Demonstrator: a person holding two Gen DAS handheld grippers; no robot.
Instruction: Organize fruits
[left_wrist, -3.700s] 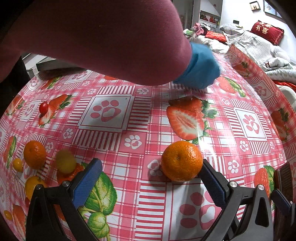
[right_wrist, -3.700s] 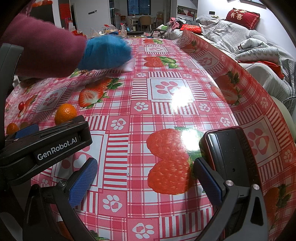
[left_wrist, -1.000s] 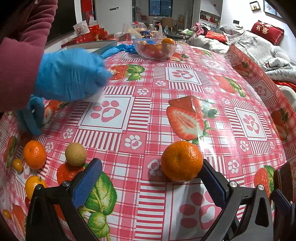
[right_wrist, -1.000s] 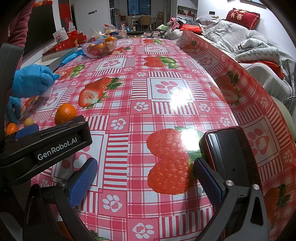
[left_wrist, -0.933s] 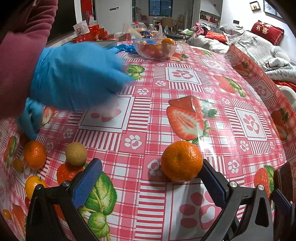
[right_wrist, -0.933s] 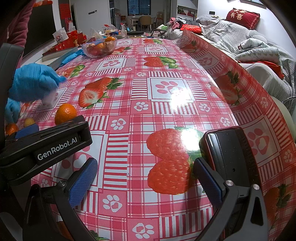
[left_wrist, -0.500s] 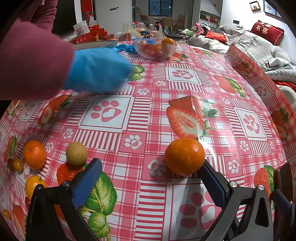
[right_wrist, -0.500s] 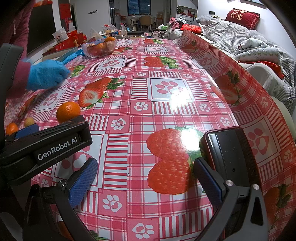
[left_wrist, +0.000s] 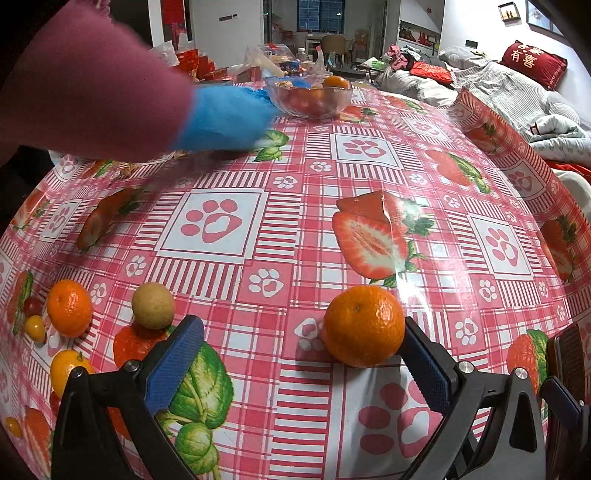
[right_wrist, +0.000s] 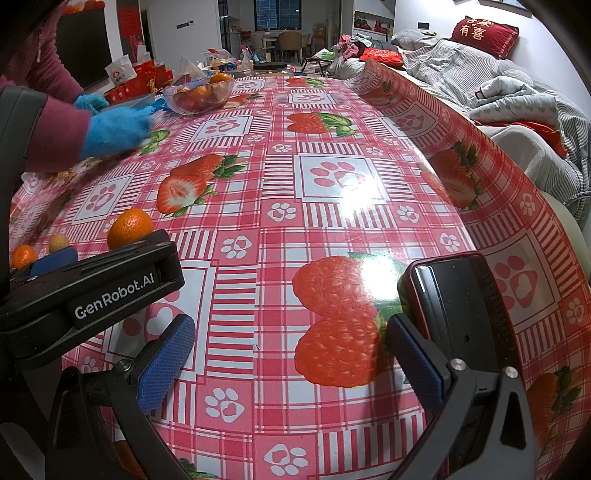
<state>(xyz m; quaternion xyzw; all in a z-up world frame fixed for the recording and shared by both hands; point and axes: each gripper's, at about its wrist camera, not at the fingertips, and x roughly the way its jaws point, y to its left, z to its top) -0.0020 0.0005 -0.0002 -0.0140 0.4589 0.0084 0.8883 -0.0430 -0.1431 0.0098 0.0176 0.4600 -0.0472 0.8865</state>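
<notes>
While both tongs rest wide open on the bench (left_wrist: 295, 206), gripping nothing, the nearest mandarin (left_wrist: 364, 325) sits between the left tongs (left_wrist: 299, 365), touching or just beside the right pad. The right tongs (right_wrist: 288, 363) frame only cloth, with a phone (right_wrist: 458, 306) beside them. A good pick, I judge, centres the fruit before closing gently, since it rolls easily. The likely goal is the glass bowl (left_wrist: 308, 96) far across, where a gloved hand (left_wrist: 225, 118) is busy; smaller fruits (left_wrist: 110, 310) wait at left.
</notes>
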